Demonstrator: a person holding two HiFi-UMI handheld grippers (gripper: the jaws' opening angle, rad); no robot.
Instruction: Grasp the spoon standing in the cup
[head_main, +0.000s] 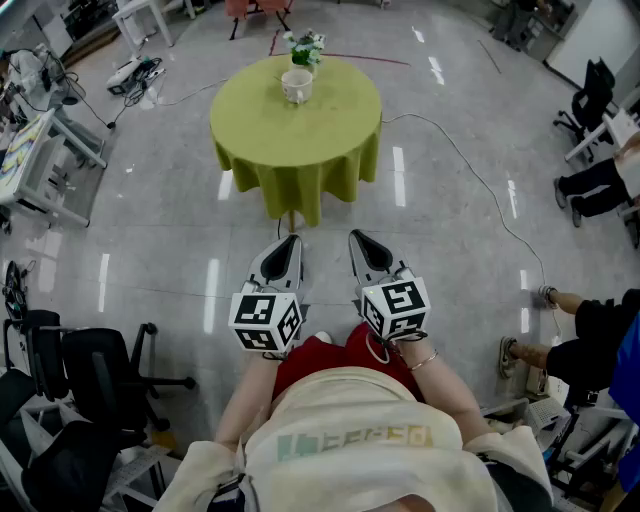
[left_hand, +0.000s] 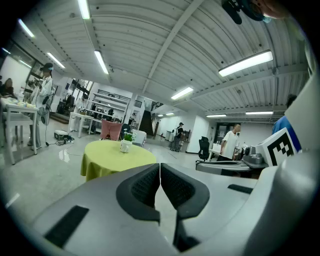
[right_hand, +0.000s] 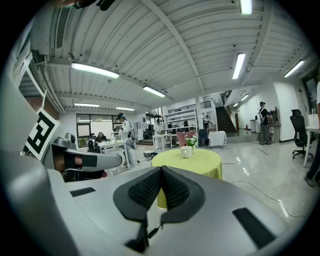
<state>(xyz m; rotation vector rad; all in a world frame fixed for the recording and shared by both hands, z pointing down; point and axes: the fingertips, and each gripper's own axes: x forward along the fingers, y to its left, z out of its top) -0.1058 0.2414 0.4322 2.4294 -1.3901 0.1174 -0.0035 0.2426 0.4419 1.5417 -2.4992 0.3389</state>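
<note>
A white cup (head_main: 297, 85) stands near the far edge of a round table with a yellow-green cloth (head_main: 296, 135); it also shows as a cup (left_hand: 125, 146) and cup (right_hand: 186, 152) in the gripper views. The spoon in it is too small to make out. My left gripper (head_main: 291, 240) and right gripper (head_main: 355, 236) are held side by side, well short of the table, both shut and empty. Their jaws meet in the left gripper view (left_hand: 159, 165) and the right gripper view (right_hand: 161, 169).
A small potted plant (head_main: 306, 46) stands just behind the cup. A cable (head_main: 480, 180) runs across the floor right of the table. Black office chairs (head_main: 70, 370) stand at the lower left, desks (head_main: 40, 150) at the left, seated people (head_main: 590, 330) at the right.
</note>
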